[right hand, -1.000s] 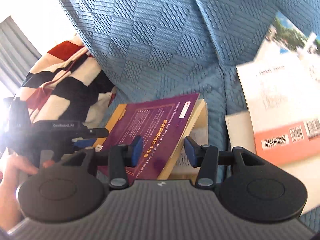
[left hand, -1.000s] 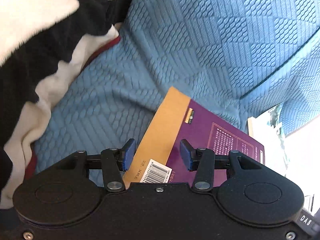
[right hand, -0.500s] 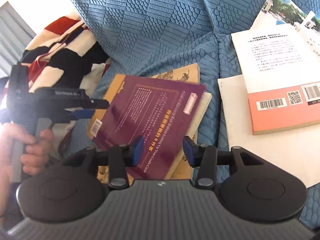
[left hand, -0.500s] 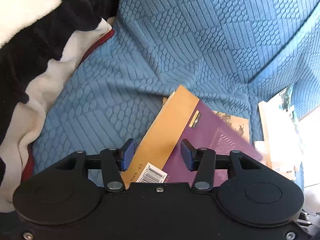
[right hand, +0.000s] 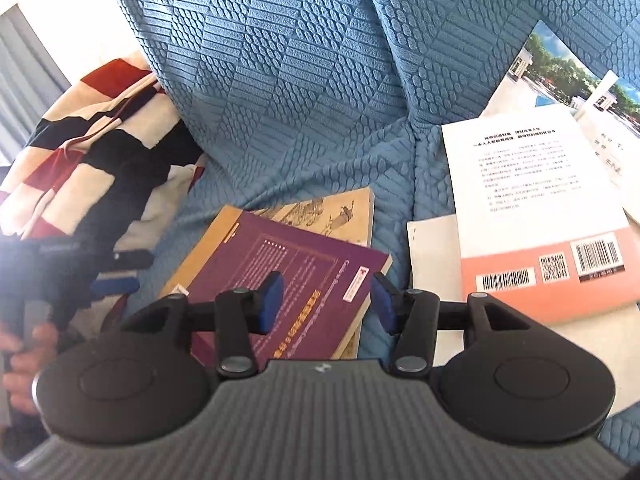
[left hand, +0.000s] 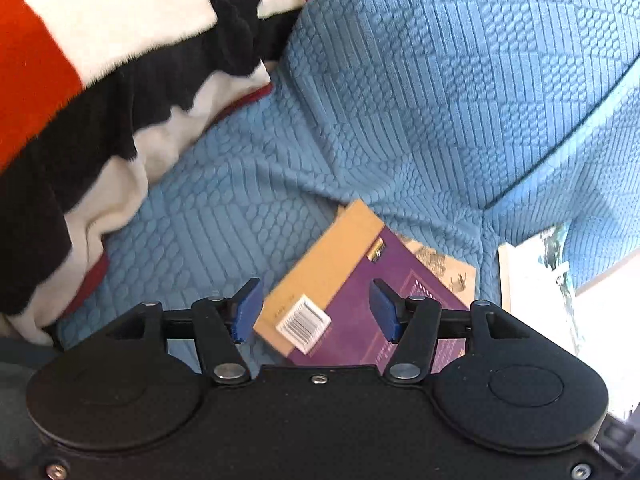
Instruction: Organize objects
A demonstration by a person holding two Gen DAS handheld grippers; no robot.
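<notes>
Evidently the books are being gathered into piles on the blue sofa cover (right hand: 304, 92): the purple book (right hand: 288, 280) lies flat, back cover up, on top of a tan illustrated book (right hand: 340, 216), slightly skewed so the lower book's far corner sticks out. Both grippers hover above it with nothing held. The left gripper (left hand: 314, 312) has its jaws wide apart over the barcode corner, and the right gripper (right hand: 326, 304) is equally spread above the spine-side edge, neither pad touching the cover. That spacing suits either nudging the skewed book square or letting it lie. Well apart to the right, a white-and-orange book (right hand: 536, 208) rests on other white books, a second pile. A striped blanket (left hand: 100, 92) is bunched at the left.
</notes>
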